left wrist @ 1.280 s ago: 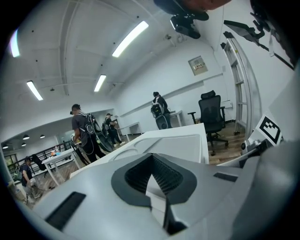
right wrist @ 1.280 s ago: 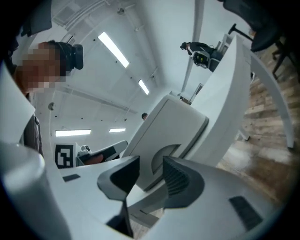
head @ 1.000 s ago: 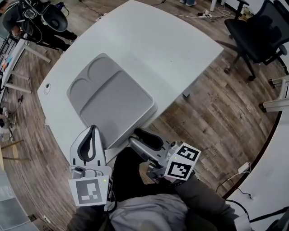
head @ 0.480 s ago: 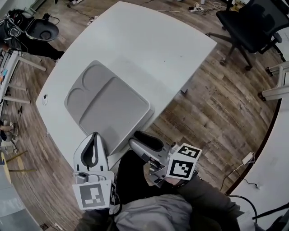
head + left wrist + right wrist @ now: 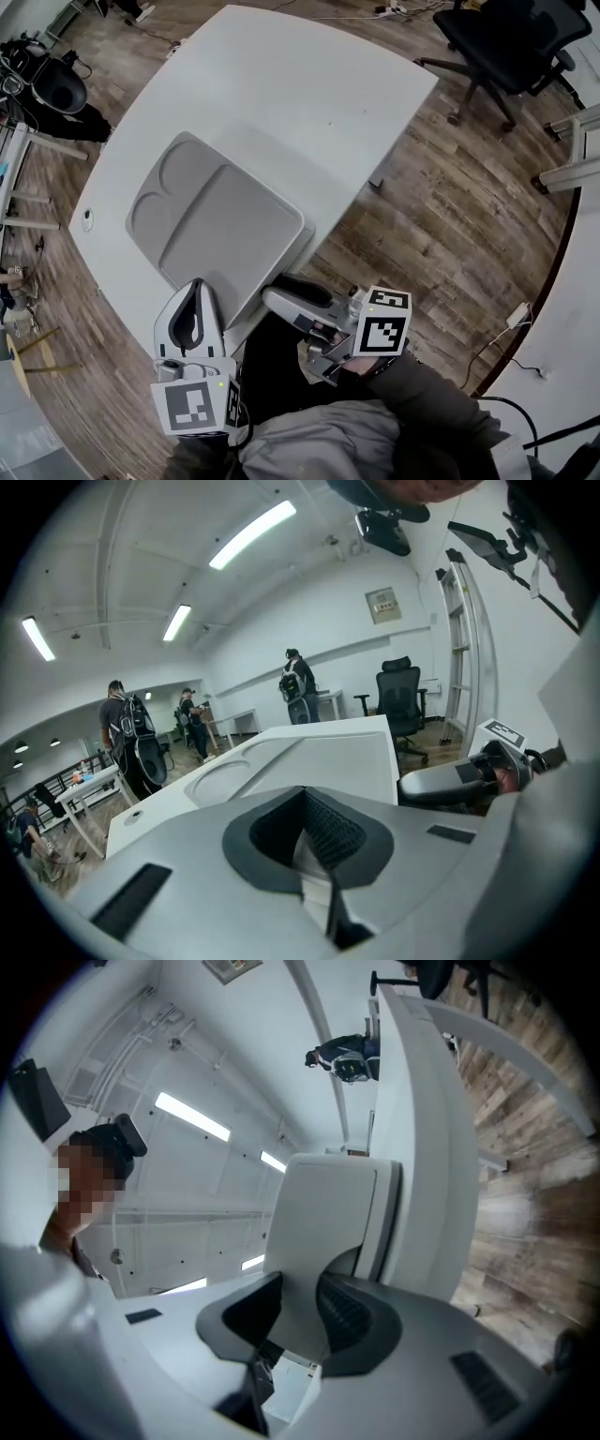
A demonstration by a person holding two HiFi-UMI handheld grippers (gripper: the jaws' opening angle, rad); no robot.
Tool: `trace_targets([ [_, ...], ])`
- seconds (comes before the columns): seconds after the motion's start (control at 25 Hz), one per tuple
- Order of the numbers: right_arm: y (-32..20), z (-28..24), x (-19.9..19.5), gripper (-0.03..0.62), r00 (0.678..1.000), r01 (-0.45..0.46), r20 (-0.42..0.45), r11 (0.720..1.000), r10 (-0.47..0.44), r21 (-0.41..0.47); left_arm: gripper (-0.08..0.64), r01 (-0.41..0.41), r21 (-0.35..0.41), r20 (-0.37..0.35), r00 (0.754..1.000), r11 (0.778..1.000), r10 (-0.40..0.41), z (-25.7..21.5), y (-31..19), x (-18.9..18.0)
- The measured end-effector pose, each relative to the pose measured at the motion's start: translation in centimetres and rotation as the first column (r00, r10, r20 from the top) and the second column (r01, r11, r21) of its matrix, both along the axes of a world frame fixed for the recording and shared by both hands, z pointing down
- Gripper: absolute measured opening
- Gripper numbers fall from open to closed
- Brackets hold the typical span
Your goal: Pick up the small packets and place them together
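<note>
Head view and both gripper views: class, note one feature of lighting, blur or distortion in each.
Head view: the wide lens bows the edges of the white table; light is even. Left gripper view: strong fisheye, dark corners, ceiling lights glaring. Right gripper view: tilted sideways, wooden floor smeared.

Everything's looking bright and even, with long ceiling lights [image 5: 251,534] glowing overhead in the left gripper view and only soft shadows falling on the wooden floor [image 5: 441,216] beside the white table [image 5: 309,84]. All three shots are bending hard like a fisheye, the gripper views are going black at the corners, and the floor is smearing into blur in the right one.
</note>
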State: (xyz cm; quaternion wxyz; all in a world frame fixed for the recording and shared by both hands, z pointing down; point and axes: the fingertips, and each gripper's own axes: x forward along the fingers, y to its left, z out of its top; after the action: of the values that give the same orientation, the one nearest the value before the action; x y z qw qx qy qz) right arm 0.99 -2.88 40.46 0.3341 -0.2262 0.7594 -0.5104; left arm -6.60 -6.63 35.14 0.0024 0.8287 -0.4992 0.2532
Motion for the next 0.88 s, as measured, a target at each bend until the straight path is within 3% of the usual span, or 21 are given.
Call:
trace_targets([
  [0.28, -0.1, 0.1, 0.1, 0.106, 0.999, -0.024, 0.037, 0.999, 0.023, 0.036, 0.000, -0.030, 0.011, 0.009, 1.000, 0.999, 0.030, 0.0, -0.3, 0.2],
  [0.88, 1.6, -0.1, 0.6, 0.103, 1.000, -0.025, 0.015, 1.000, 0.025, 0.018, 0.000, -0.026, -0.004, -0.001, 1.000, 1.000, 0.026, 0.0, -0.1, -0.2],
])
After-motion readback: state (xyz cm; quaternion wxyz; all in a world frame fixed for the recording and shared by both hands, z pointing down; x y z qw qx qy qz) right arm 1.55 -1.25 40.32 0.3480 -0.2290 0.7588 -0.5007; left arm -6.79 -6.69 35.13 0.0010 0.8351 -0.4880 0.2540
